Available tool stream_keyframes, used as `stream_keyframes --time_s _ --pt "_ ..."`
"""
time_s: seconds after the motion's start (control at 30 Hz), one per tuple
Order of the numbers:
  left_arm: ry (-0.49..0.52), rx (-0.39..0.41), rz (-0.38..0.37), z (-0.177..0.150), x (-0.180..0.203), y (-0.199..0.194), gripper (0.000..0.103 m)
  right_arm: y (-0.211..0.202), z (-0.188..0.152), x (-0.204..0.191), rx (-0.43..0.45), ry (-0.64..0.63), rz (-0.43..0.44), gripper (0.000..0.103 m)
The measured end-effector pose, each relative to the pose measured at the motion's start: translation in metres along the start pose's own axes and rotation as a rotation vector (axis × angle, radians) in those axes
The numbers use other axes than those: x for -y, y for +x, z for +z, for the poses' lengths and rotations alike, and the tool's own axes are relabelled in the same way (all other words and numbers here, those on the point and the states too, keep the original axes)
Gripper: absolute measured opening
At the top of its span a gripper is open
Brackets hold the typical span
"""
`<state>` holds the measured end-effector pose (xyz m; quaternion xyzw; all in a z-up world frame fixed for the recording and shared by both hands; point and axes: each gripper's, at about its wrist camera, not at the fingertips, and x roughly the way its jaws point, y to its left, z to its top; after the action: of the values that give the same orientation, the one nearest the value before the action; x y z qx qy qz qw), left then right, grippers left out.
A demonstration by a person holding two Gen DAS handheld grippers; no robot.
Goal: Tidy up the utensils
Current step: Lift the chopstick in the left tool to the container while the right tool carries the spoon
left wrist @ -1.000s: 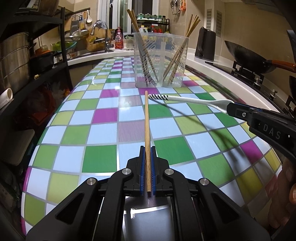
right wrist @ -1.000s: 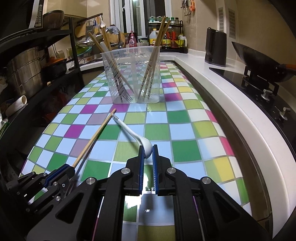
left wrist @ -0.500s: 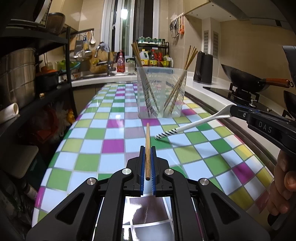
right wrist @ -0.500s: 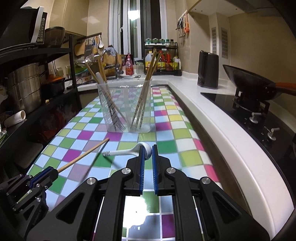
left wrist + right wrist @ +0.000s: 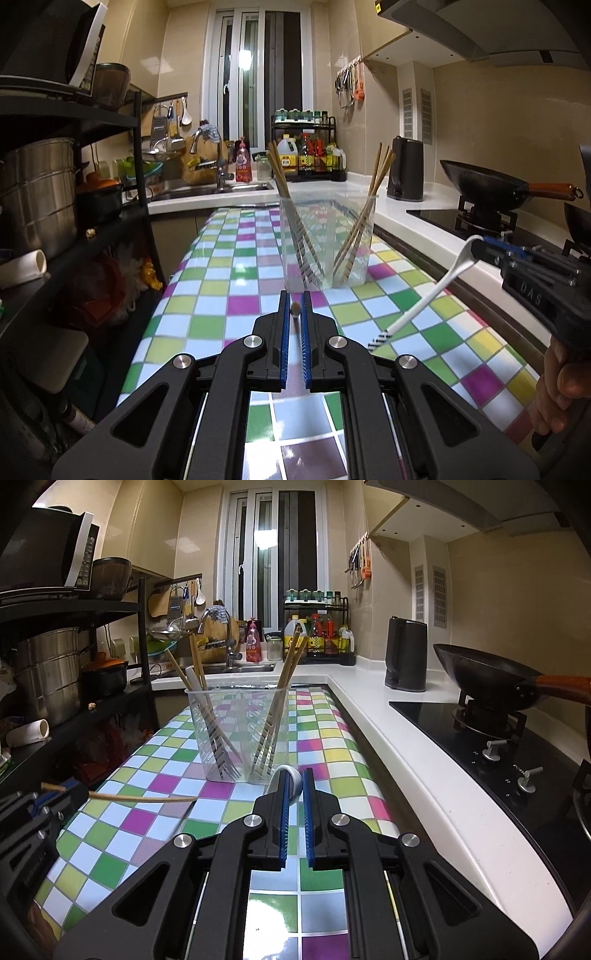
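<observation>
Clear plastic, ribbed and square-sided: the see-through utensil holder (image 5: 327,240) stood on the checked table (image 5: 236,258), a glossy cloth of green, purple, white and pale-blue squares. A divider split the holder into compartments. In the left one leaned wooden chopsticks (image 5: 199,686) with a white handle (image 5: 194,681) among them; in the right one leaned another bundle of wooden chopsticks (image 5: 364,218), splayed outward above the rim. Lower ends of both bundles showed banded through the plastic.

Left tongs (image 5: 294,314): blue-padded jaws nearly shut, clamped on a single thin wooden chopstick (image 5: 147,798). In the left wrist view only its round end showed between the pads; in the right wrist view the stick ran out level above the table, clear of the cloth, tip pointing toward the holder's base.

Right tongs (image 5: 294,794): jaws likewise almost closed, gripping the bowl of a smooth white ceramic spoon (image 5: 428,295). Its handle slanted down to the left, black-and-white striped at the tip, held above the table between both tongs and near the holder's right side. A hand (image 5: 561,391) was wrapped around the right tool's grip.

Background: black wok (image 5: 491,672) on a gas stove, dark matte kettle (image 5: 405,653) on the white worktop.
</observation>
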<state>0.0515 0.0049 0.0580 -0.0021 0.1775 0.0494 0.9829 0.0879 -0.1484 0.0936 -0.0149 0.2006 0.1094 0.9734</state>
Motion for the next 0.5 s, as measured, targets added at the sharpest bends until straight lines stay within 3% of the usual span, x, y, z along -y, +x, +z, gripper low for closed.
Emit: stream_keyframes --time_s 0.23,0.5 --pt "0.006 0.013 -0.035 0.038 -0.003 0.001 0.006 -0.003 0.006 -0.001 0.017 -0.019 -0.003 0.007" --pt "0.004 -0.066 -0.094 0.095 -0.006 0.011 0.006 -0.017 0.038 -0.005 0.038 -0.095 0.002 0.007"
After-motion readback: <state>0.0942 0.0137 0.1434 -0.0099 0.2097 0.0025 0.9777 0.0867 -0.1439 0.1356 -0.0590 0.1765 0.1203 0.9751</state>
